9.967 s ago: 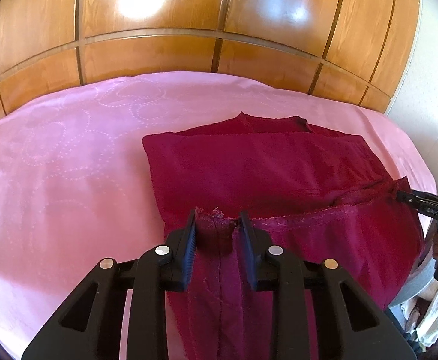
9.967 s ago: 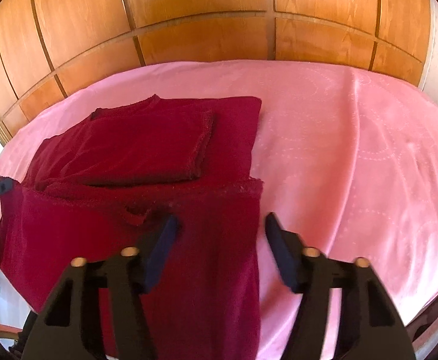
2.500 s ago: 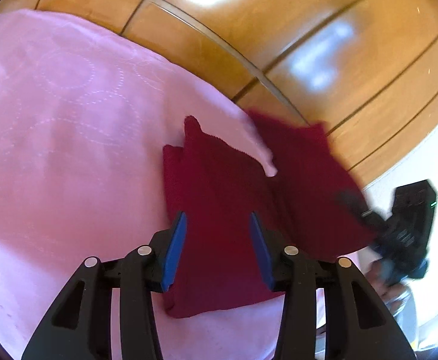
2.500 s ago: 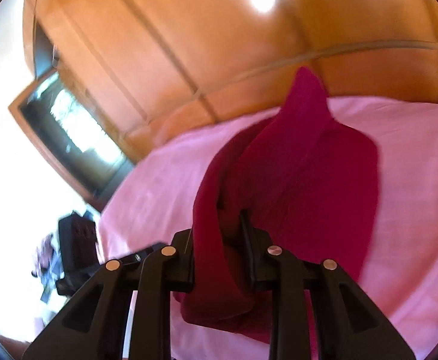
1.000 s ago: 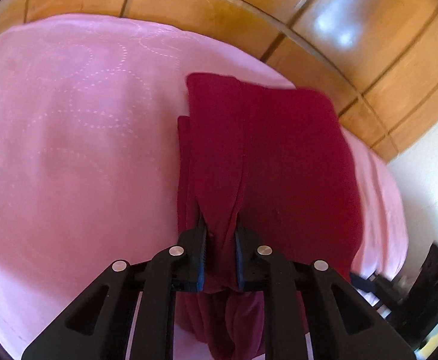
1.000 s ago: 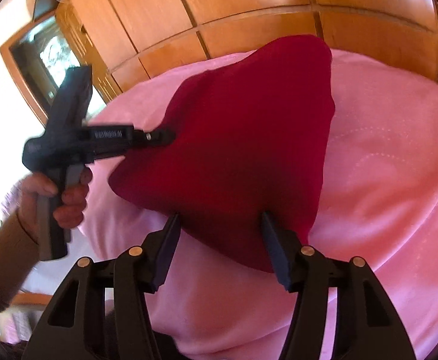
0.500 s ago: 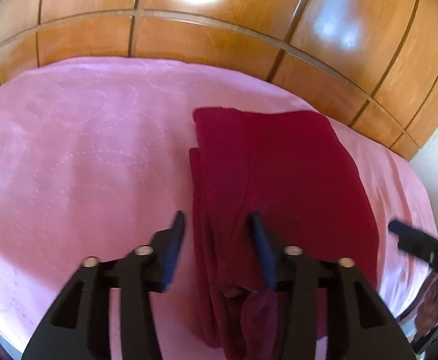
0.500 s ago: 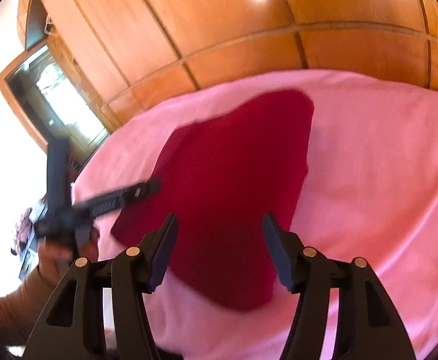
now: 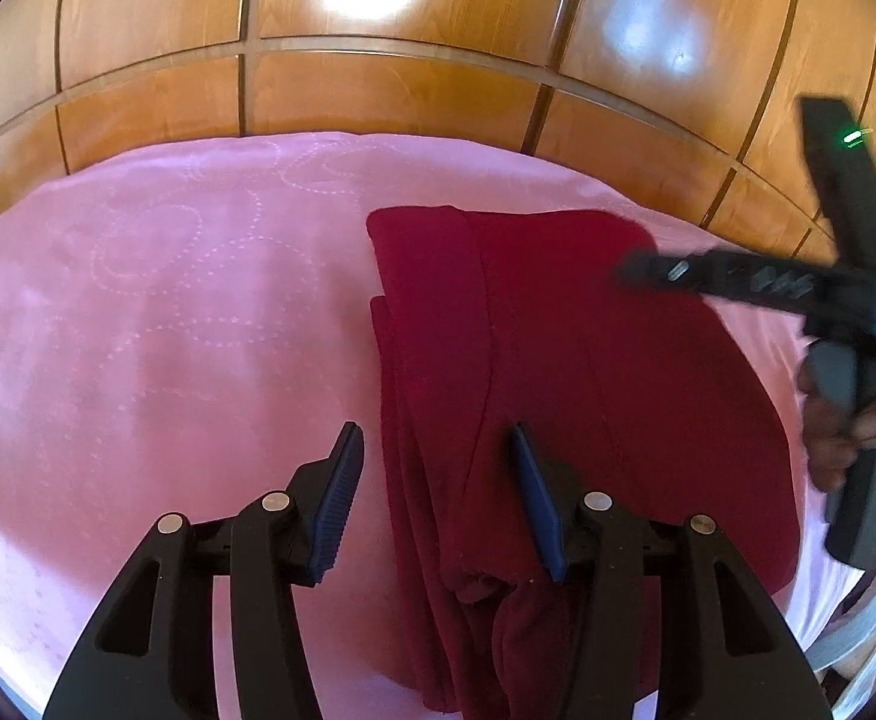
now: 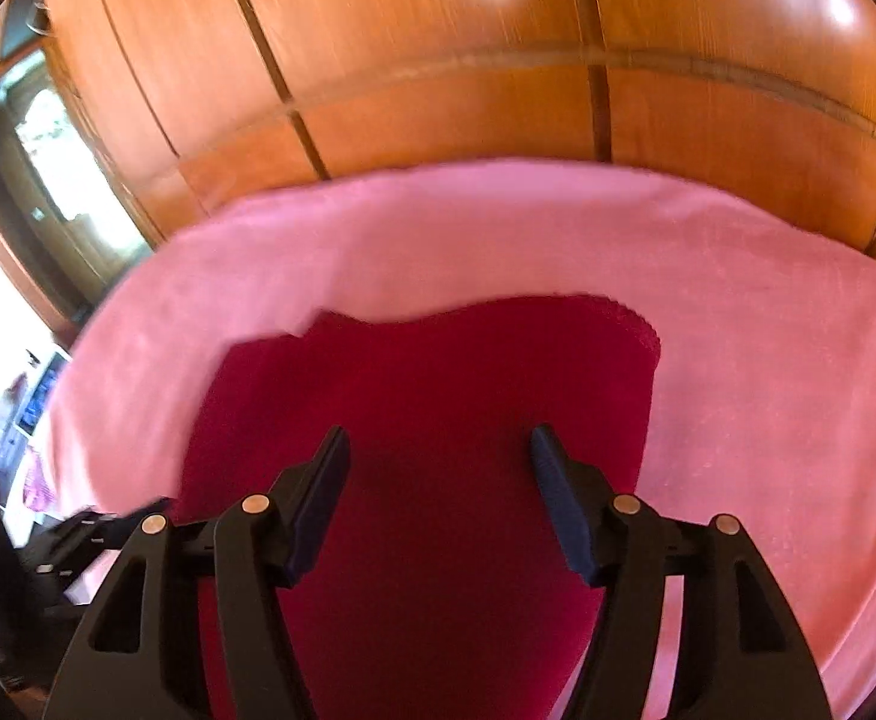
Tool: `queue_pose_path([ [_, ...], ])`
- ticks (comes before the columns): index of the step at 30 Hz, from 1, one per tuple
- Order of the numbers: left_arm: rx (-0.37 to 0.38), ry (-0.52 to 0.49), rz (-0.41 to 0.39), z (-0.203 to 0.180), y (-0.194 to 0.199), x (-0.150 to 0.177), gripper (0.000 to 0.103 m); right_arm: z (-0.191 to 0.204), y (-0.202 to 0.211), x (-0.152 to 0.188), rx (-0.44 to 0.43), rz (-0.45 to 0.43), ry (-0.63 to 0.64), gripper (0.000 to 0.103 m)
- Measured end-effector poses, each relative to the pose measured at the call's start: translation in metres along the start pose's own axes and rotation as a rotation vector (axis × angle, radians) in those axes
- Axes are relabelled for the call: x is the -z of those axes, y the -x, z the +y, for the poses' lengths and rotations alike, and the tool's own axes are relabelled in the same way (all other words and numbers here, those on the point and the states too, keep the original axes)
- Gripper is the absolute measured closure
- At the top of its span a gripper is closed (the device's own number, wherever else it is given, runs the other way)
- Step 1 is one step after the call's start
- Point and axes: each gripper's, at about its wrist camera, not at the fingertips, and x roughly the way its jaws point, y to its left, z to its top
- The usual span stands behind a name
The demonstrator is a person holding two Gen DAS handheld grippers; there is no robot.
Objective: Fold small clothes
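A dark red garment (image 9: 558,372) lies folded in a long stack on the pink bedcover (image 9: 168,330); its layered edges face left. My left gripper (image 9: 438,498) is open and empty above the garment's near left edge. My right gripper (image 10: 438,492) is open and empty above the garment (image 10: 438,396) in the right wrist view. In the left wrist view the right gripper (image 9: 636,270) hovers over the garment's far right corner, held by a hand (image 9: 846,420).
Wood-panelled wall (image 9: 438,60) runs behind the bed. A window or mirror frame (image 10: 30,168) stands at the far left in the right wrist view. The left gripper's body (image 10: 90,534) shows at that view's lower left.
My left gripper let go of the garment's edge and opened wide. My right gripper stayed open and swung over the garment. The garment now rests flat.
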Motion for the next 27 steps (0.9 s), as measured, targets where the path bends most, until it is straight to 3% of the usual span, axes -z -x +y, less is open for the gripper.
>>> queue_pose_path([
  [7, 0.015, 0.01, 0.003, 0.002, -0.002, 0.002, 0.053, -0.003, -0.005, 0.009, 0.001, -0.013, 0.008, 0.033],
  [11, 0.027, 0.032, 0.01, 0.006, -0.002, 0.002, 0.053, -0.013, 0.019, 0.01, -0.088, -0.078, -0.06, 0.015],
  [14, 0.048, 0.064, 0.008, 0.011, -0.002, 0.005, 0.05, -0.023, 0.04, 0.019, -0.137, -0.123, -0.118, 0.009],
  [15, 0.051, 0.078, 0.004, 0.014, -0.002, 0.006, 0.045, -0.029, 0.044, 0.024, -0.154, -0.126, -0.142, 0.009],
  [16, 0.055, 0.094, 0.001, 0.017, -0.003, 0.006, 0.04, -0.035, 0.046, 0.028, -0.164, -0.123, -0.164, 0.009],
  [19, 0.094, 0.133, 0.009, 0.025, -0.005, 0.007, 0.038, -0.057, 0.048, 0.049, -0.203, -0.101, -0.246, 0.009],
  [23, 0.197, 0.17, 0.043, 0.035, -0.011, 0.007, 0.037, -0.08, 0.04, 0.073, -0.371, -0.058, -0.355, 0.01],
  [24, 0.238, 0.206, 0.066, 0.04, -0.015, 0.007, 0.03, -0.082, 0.039, 0.076, -0.394, -0.049, -0.366, 0.014],
  [27, 0.317, 0.294, 0.084, 0.055, -0.023, 0.01, 0.028, -0.083, 0.031, 0.081, -0.441, -0.028, -0.374, 0.03],
])
